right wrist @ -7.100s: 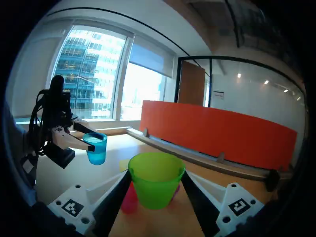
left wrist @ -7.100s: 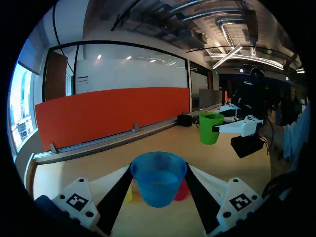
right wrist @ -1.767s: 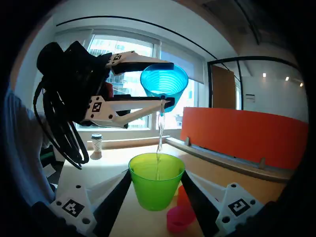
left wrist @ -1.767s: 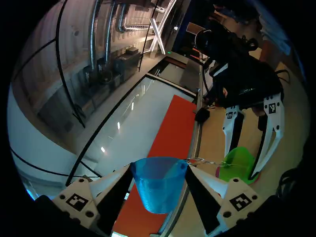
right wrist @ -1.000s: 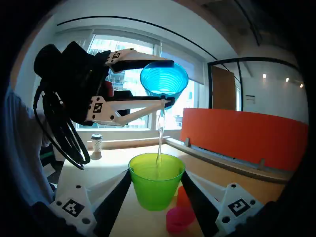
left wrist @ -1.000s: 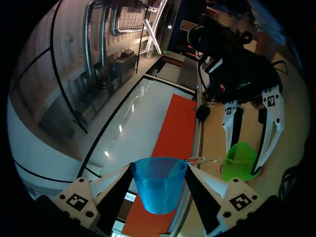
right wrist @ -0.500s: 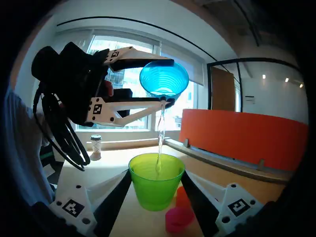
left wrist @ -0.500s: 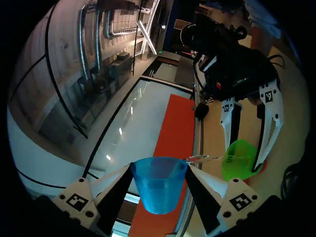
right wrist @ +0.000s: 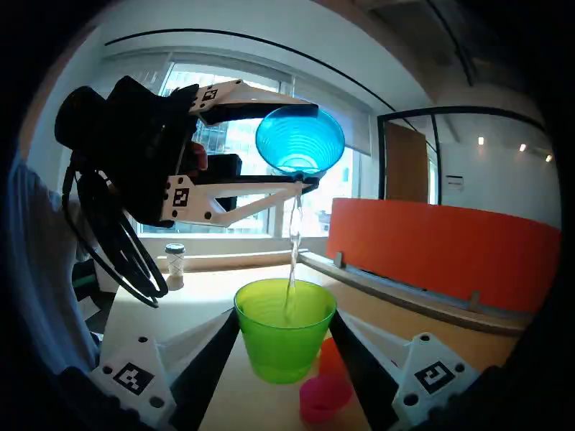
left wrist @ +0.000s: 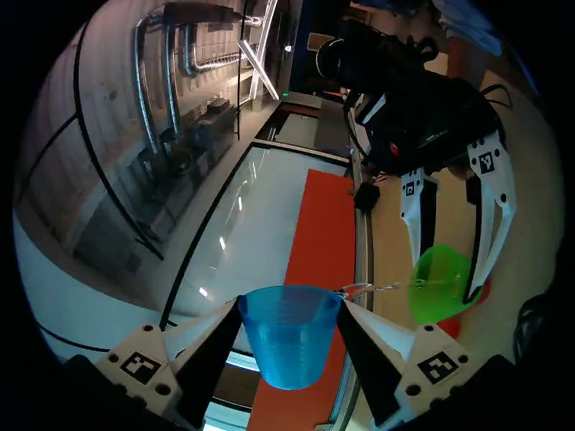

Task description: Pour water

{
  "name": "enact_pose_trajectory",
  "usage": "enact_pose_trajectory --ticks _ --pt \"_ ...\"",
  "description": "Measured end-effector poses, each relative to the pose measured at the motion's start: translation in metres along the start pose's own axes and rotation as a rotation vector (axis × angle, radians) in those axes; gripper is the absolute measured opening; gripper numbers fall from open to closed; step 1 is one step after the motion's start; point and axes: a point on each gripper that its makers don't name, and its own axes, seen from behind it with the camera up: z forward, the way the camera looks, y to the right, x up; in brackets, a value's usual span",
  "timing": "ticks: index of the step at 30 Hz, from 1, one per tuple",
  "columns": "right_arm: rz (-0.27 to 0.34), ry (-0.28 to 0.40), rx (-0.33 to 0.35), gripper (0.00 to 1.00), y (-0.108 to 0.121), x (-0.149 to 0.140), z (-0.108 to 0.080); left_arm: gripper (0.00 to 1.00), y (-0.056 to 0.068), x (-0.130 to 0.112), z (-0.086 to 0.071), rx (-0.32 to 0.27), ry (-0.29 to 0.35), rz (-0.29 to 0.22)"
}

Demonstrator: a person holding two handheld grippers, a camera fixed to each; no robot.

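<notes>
Hidden or unclear: the base of the green cup [right wrist: 285, 327] sits low between the fingers; its water level is hard to judge. A pink cup [right wrist: 325, 397] and an orange cup [right wrist: 332, 355] lie on the table [right wrist: 208, 287] behind it, partly covered. The hand holding the left gripper [right wrist: 310, 147] is masked by black housing and looping cables [right wrist: 122, 251]. Pose: left gripper raised, rolled on its side, both fingers clamped on the blue cup [right wrist: 300, 141], which is tipped with its lip downward; a thin water stream [right wrist: 292, 237] falls from it into the green cup. Right gripper [right wrist: 284, 316] held level above the table, fingers clenched on the upright green cup, directly beneath the blue one. Writing: square black-and-white markers on the gripper bodies; a wall sign [right wrist: 451, 180] too small to read.
</notes>
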Motion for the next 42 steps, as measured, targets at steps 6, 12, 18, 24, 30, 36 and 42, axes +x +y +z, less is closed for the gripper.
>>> enact_pose_trajectory --ticks 6,12,18,24,30,36,42 --pt "-0.002 0.0 0.001 0.9 0.0 0.0 0.0 0.89 -0.002 0.002 0.0 0.001 0.005 0.021" --pt "-0.005 -0.002 -0.001 0.9 0.0 -0.001 -0.001 0.89 -0.003 0.003 0.0 0.001 0.008 0.049" --pt "-0.006 -0.002 -0.002 0.9 0.001 0.0 -0.001 0.89 -0.004 0.004 -0.002 0.001 0.01 0.074" --pt "-0.007 -0.002 -0.001 0.9 0.001 0.0 -0.002 0.89 -0.004 0.005 -0.002 0.002 0.011 0.113" --pt "-0.006 0.0 -0.001 0.9 0.001 -0.001 -0.002 0.89 -0.006 0.008 -0.003 0.004 0.014 0.151" --pt "-0.007 0.001 0.0 0.9 0.001 0.0 -0.003 0.89 -0.007 0.012 -0.003 0.008 0.018 0.187" --pt "-0.008 0.003 -0.001 0.9 0.001 0.001 -0.004 0.89 -0.008 0.015 -0.005 0.013 0.019 0.225"
